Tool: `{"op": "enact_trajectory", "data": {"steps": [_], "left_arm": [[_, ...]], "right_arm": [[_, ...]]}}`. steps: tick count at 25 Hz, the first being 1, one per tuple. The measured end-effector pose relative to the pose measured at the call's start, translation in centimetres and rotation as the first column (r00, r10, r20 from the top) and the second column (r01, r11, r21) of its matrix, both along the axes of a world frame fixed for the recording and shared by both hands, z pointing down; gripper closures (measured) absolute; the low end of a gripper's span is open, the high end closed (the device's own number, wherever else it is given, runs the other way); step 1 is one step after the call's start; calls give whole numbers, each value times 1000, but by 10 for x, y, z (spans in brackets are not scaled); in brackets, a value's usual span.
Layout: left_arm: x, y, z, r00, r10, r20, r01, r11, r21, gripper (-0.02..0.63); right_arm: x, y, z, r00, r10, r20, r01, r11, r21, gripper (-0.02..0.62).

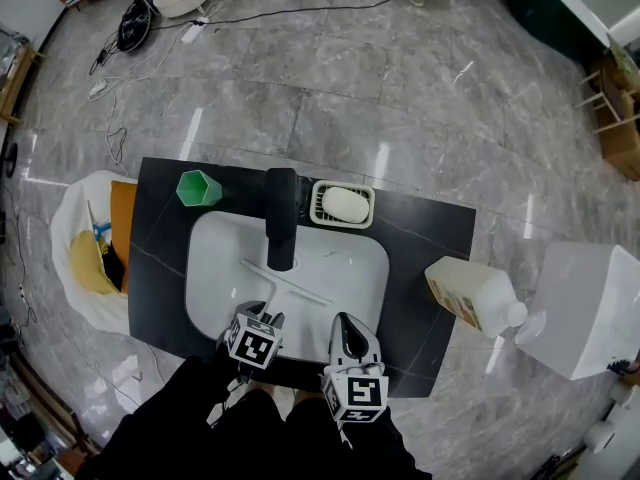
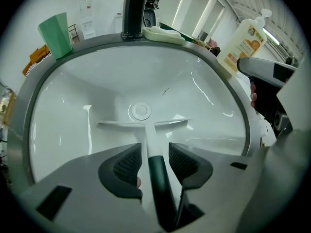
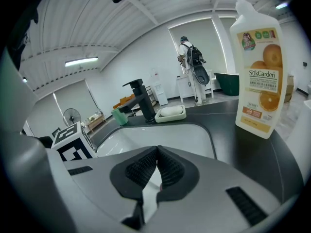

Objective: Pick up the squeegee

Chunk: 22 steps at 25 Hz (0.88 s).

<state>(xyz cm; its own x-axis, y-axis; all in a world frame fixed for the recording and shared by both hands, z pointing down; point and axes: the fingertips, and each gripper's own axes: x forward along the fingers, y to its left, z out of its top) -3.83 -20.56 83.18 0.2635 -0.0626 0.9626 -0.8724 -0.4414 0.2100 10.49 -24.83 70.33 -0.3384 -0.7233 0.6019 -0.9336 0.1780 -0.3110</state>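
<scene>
1. The squeegee (image 2: 149,142) lies in the white sink (image 2: 97,81), handle pointing to 6 o'clock.
2. The left gripper (image 2: 155,148) straddles that handle, jaws apart, nothing clamped; gripping and lifting remain.
3. The right gripper (image 3: 156,152), closed on nothing, hangs at 5 o'clock.

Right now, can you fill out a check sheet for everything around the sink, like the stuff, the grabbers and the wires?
Surface: dark counter with a white sink set in it.
Job's things: squeegee lies in the sink, blade by the drain.
Clutter: green cup, black faucet and soap dish along the back; bottle stands on the counter's right side.
Grippers: left gripper open, jaws either side of the squeegee handle, not pressing; right gripper shut, empty.
Cables: cables on the floor beyond the counter.
Surroundings: grey marble floor, white bag left, white box right.
</scene>
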Motion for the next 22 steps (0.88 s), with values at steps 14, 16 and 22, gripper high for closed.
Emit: {"op": "enact_trajectory", "data": {"steps": [14, 16, 22], "left_arm": [[-4, -3, 5, 999, -19, 39, 19, 1000, 3, 499], [-4, -4, 5, 999, -26, 38, 26, 1000, 5, 499], [-5, -4, 6, 999, -45, 31, 44, 999, 5, 500]], "right_arm": [[3, -4, 1, 1000, 6, 2, -6, 1000, -6, 578], [3, -4, 2, 1000, 7, 1, -7, 1000, -8, 578], [2, -3, 0, 1000, 5, -1, -5, 1000, -4, 578]]}}
